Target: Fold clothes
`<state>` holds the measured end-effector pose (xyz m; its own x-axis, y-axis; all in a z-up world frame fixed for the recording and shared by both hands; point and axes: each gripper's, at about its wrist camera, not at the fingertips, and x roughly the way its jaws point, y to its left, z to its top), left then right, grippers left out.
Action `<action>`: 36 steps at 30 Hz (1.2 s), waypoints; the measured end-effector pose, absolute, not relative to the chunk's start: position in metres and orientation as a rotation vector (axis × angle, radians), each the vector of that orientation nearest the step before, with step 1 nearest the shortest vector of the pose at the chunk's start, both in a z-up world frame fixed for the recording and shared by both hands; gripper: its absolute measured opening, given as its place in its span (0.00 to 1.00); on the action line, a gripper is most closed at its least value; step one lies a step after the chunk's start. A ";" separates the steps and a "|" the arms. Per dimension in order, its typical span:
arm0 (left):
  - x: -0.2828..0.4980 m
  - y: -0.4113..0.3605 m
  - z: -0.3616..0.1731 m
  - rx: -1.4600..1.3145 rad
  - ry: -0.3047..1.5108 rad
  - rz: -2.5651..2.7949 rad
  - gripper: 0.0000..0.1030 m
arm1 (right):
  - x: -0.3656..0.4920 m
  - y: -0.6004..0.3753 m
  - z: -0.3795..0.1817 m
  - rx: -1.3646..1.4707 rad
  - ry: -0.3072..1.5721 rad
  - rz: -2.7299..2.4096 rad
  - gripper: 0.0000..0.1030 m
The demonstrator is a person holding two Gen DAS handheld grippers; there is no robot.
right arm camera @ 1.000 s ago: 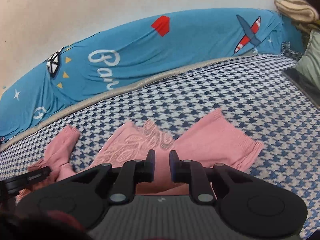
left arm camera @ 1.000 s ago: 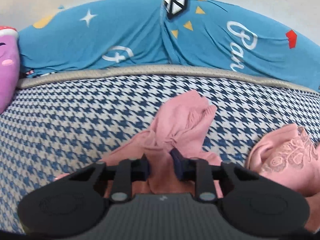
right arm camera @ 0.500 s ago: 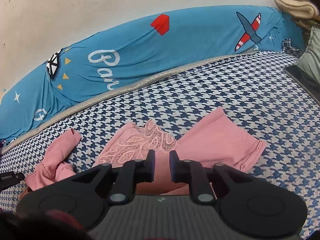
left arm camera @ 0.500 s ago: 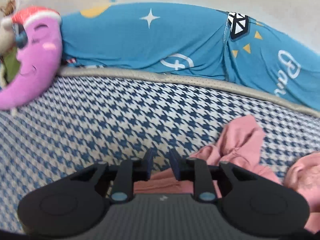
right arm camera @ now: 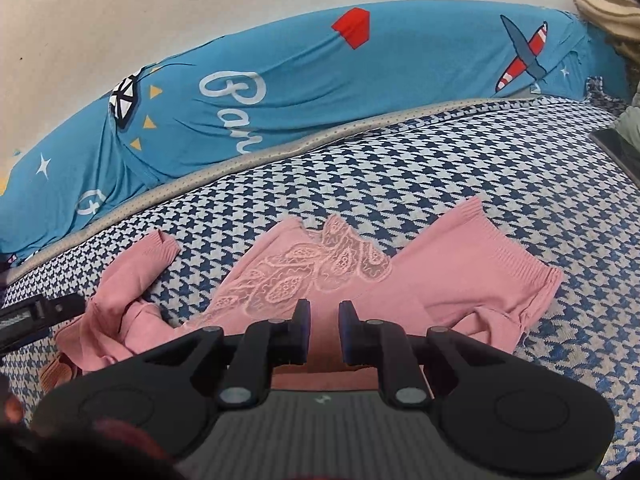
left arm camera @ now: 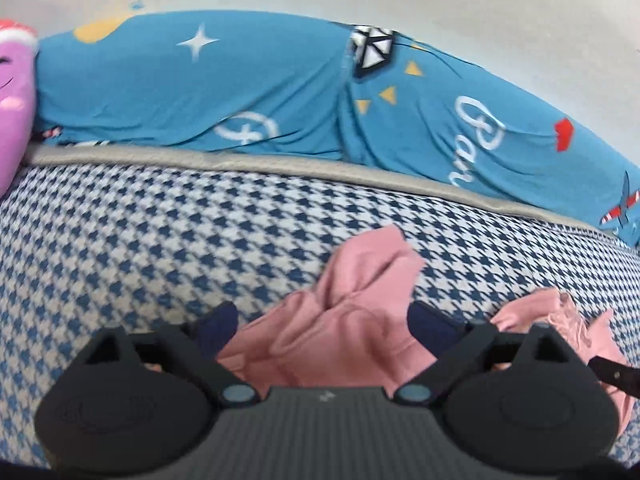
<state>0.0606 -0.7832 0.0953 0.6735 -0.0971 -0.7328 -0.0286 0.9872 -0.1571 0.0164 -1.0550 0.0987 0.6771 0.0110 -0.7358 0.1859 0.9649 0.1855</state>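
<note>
Left gripper [left arm camera: 322, 326] w/ jaws spread wide over a bunched pink sleeve [left arm camera: 360, 280] of the pink top [left arm camera: 344, 344]; fingers [left arm camera: 218, 326] either side of the fabric, not pinching it. Top lies crumpled on the houndstooth cover [left arm camera: 140, 240], its lace part [left arm camera: 560, 316] right of the sleeve. Behind the cover: grey piping [left arm camera: 280, 162], then blue printed sheet [left arm camera: 240, 88]. Purple plush [left arm camera: 14, 108] at far left of the cover.

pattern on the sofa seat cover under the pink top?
Navy-and-white houndstooth seat cover, clearest in the right wrist view.
</note>
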 end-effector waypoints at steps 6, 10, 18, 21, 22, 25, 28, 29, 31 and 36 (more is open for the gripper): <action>0.074 -0.806 0.077 -0.090 0.862 -0.013 0.93 | 0.015 -1.058 0.097 0.255 0.833 -0.102 0.15; 0.082 -0.808 0.064 -0.101 0.881 0.002 0.93 | 0.013 -1.061 0.096 0.252 0.836 -0.105 0.15; 0.079 -0.807 0.051 -0.144 0.888 -0.007 0.20 | 0.013 -1.063 0.095 0.253 0.840 -0.113 0.15; 0.070 -0.812 0.057 -0.097 0.832 0.014 0.17 | 0.013 -1.064 0.095 0.254 0.836 -0.115 0.15; 0.067 -0.813 0.059 -0.086 0.811 0.024 0.17 | 0.013 -1.065 0.096 0.255 0.833 -0.116 0.15; 0.062 -0.809 0.065 -0.085 0.770 0.078 0.17 | 0.014 -1.066 0.097 0.260 0.825 -0.119 0.15; 0.058 -0.801 0.072 -0.068 0.741 0.154 0.17 | 0.014 -1.068 0.099 0.264 0.818 -0.121 0.15; 0.056 -0.799 0.075 -0.061 0.736 0.179 0.17 | 0.014 -1.068 0.099 0.266 0.815 -0.122 0.15; 0.056 -0.794 0.080 -0.049 0.728 0.227 0.17 | 0.015 -1.071 0.100 0.273 0.813 -0.124 0.15; 0.053 -0.781 0.095 -0.018 0.719 0.333 0.17 | 0.017 -1.072 0.100 0.279 0.811 -0.117 0.15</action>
